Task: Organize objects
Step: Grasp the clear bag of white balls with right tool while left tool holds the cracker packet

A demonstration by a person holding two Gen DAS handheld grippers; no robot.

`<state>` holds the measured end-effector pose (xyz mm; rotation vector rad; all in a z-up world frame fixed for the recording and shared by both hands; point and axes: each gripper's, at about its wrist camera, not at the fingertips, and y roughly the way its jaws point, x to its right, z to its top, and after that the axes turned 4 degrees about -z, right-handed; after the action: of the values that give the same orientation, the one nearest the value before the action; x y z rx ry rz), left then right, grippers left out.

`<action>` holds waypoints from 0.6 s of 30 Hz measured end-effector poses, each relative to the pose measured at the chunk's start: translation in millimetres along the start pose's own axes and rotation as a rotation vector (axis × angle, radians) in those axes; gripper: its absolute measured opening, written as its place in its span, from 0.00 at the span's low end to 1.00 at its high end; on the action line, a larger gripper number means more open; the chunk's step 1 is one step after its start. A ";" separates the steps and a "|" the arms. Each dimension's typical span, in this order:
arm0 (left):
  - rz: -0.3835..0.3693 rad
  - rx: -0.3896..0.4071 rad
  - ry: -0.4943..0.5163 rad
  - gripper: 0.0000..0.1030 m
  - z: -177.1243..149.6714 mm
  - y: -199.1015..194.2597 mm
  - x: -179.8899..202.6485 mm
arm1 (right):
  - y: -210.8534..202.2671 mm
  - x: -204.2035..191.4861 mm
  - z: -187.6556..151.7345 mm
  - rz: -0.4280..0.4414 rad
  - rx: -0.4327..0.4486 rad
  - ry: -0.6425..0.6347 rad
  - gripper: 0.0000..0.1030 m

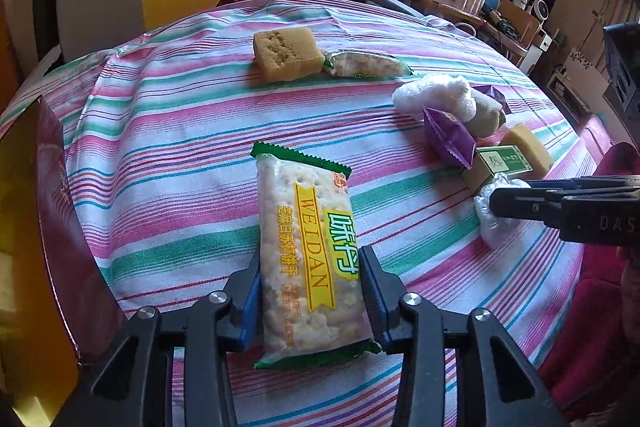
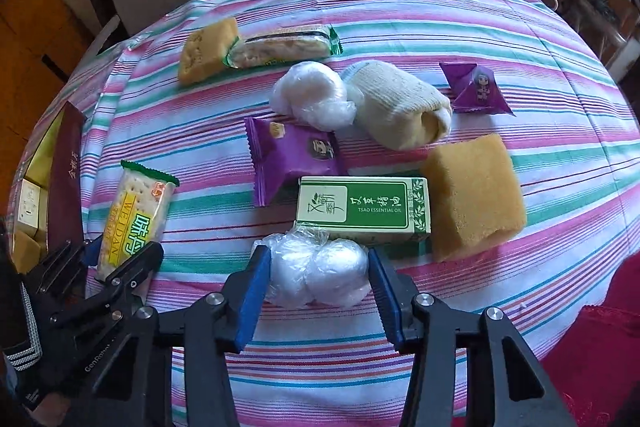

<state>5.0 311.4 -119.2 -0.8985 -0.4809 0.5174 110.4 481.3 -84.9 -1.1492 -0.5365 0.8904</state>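
My left gripper [image 1: 310, 273] is shut on a green-edged WEIDAN cracker packet [image 1: 308, 251], its pads pressing both long sides; the packet lies on the striped tablecloth [image 1: 168, 131]. The same grip shows in the right wrist view [image 2: 120, 247], with the packet [image 2: 134, 215] at the left. My right gripper [image 2: 316, 277] straddles a crumpled clear plastic wad [image 2: 320, 273]; its blue pads stand right at both sides of the wad, and contact is unclear. In the left wrist view this gripper [image 1: 494, 205] enters from the right at the wad [image 1: 490, 217].
A green essential-oil box [image 2: 364, 209], yellow sponge [image 2: 476, 195], purple snack packet [image 2: 292, 157], rolled sock [image 2: 400, 107], second plastic wad [image 2: 312, 95], purple candy [image 2: 478, 91], second sponge [image 2: 206, 49] and cracker packet [image 2: 280, 47] lie ahead. A maroon box [image 2: 64, 179] stands at the table's left edge.
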 end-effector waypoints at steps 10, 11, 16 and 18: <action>-0.005 0.012 0.016 0.41 -3.7 -1.9 -0.3 | 4.2 -3.4 2.4 0.029 -0.009 0.003 0.50; -0.004 0.013 0.017 0.41 -3.6 -2.0 -0.3 | 4.1 -3.0 1.9 0.030 -0.010 0.004 0.50; -0.003 0.013 0.019 0.41 -3.5 -2.9 -0.3 | 6.1 -3.5 2.7 0.031 -0.013 0.003 0.52; -0.004 0.016 0.018 0.41 -4.0 -3.8 -1.0 | 6.8 -5.6 3.1 0.027 -0.012 -0.005 0.52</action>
<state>7.5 306.4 -118.4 -0.8862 -0.4619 0.5083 102.8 479.3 -89.9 -1.1677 -0.5325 0.9142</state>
